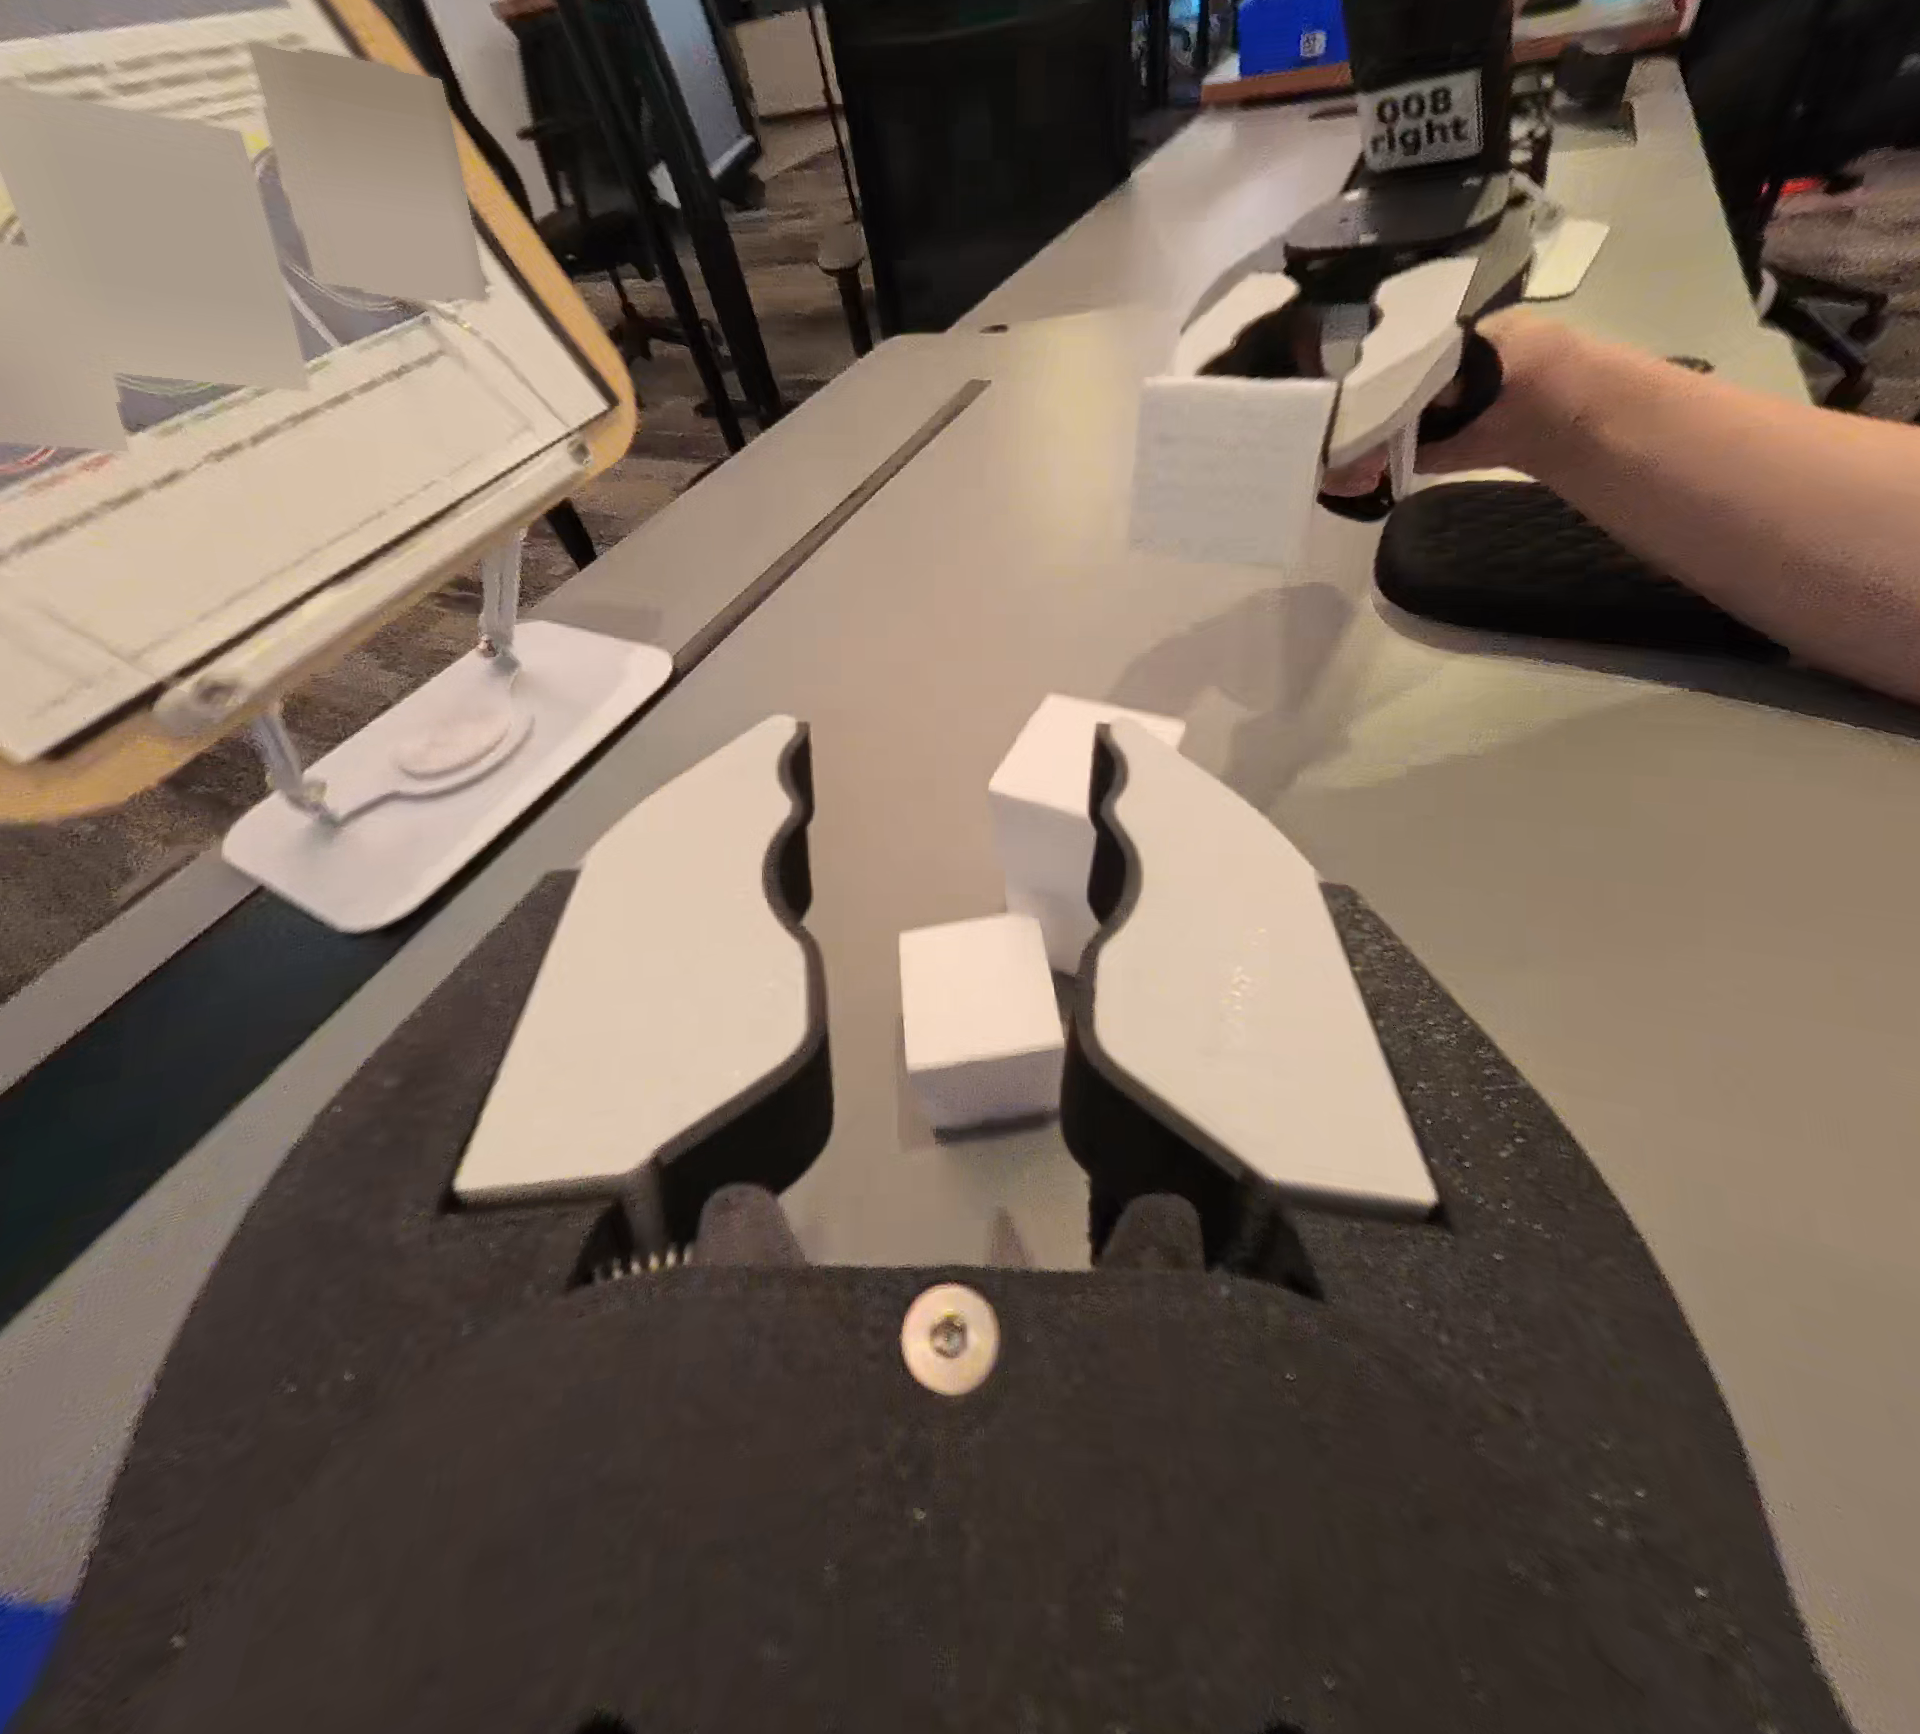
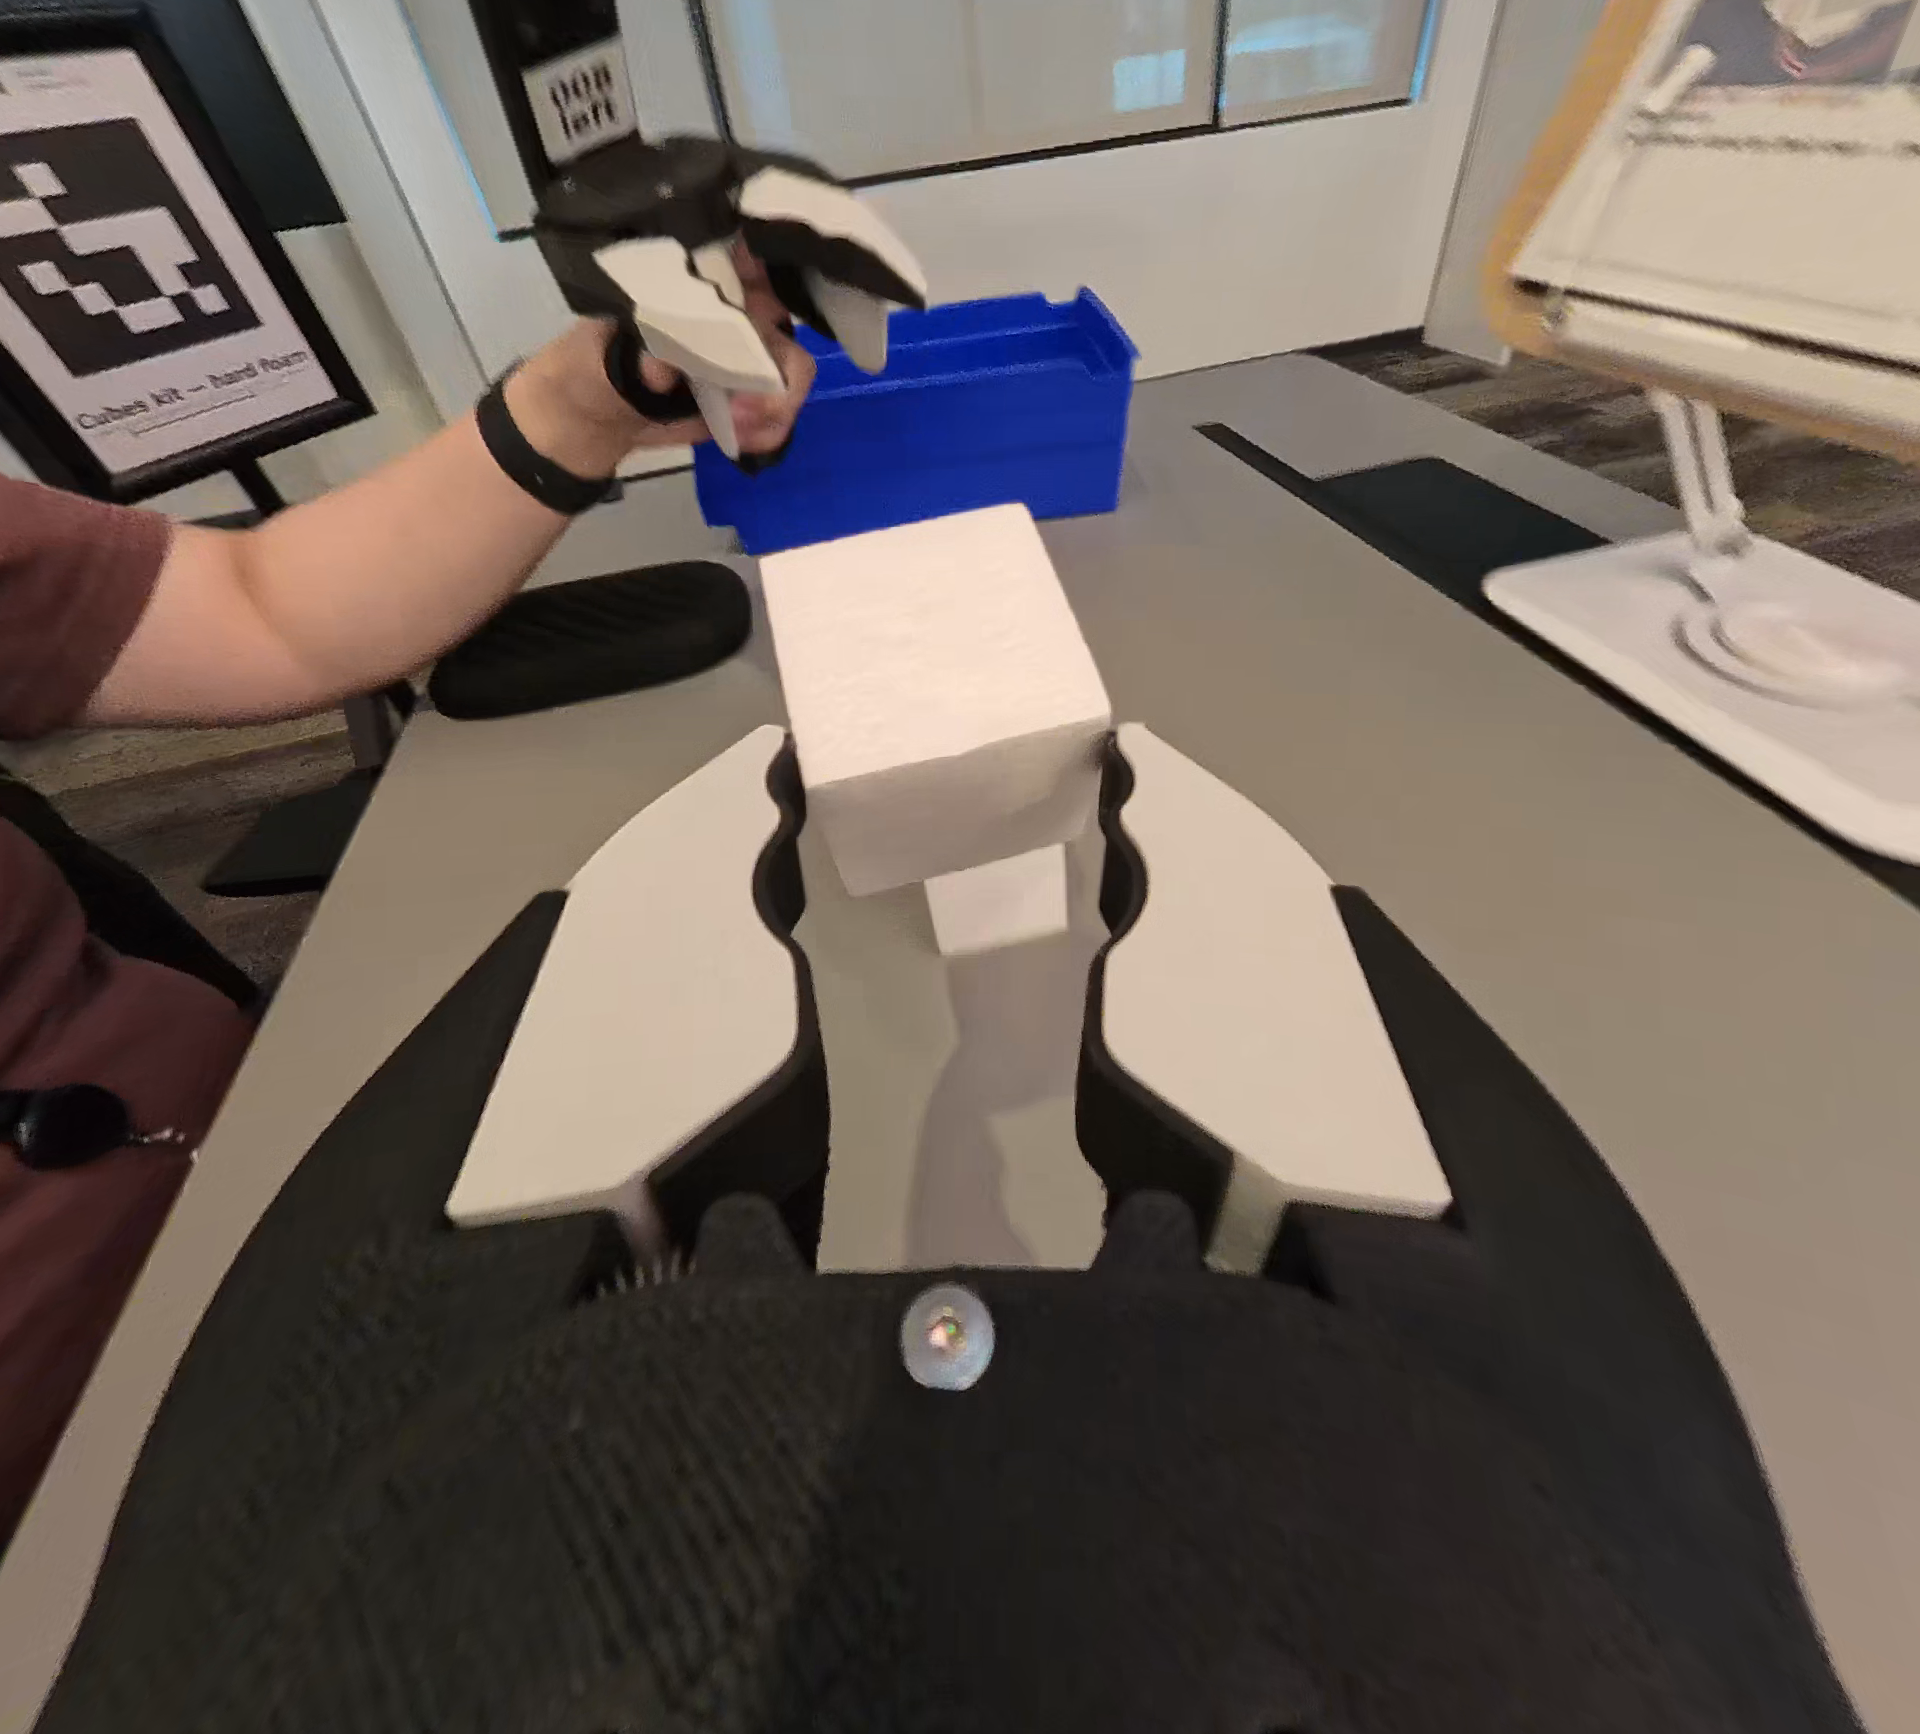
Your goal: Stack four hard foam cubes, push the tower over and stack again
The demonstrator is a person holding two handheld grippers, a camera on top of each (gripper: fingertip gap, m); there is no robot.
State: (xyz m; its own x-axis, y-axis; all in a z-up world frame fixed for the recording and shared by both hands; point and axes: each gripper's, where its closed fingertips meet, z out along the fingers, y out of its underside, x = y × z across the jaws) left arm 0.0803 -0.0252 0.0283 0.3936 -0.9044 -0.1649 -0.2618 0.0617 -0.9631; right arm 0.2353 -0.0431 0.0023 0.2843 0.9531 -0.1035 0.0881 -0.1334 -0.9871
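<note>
My right gripper is shut on a large white foam cube and holds it in the air above the grey table. A smaller white cube shows on the table below it. In the left wrist view the right gripper carries that large cube at the far right. My left gripper is open and empty, raised above a small cube and a mid-sized cube that sit side by side, the latter partly hidden by my right finger. The left gripper also shows raised in the right wrist view.
A blue bin stands at the far table end. A tilted board on a white stand is at the table's side. Black padded rests lie under the person's forearms. A framed sign stands beyond the table. Spacing between my two grippers at the tips: around 20 cm.
</note>
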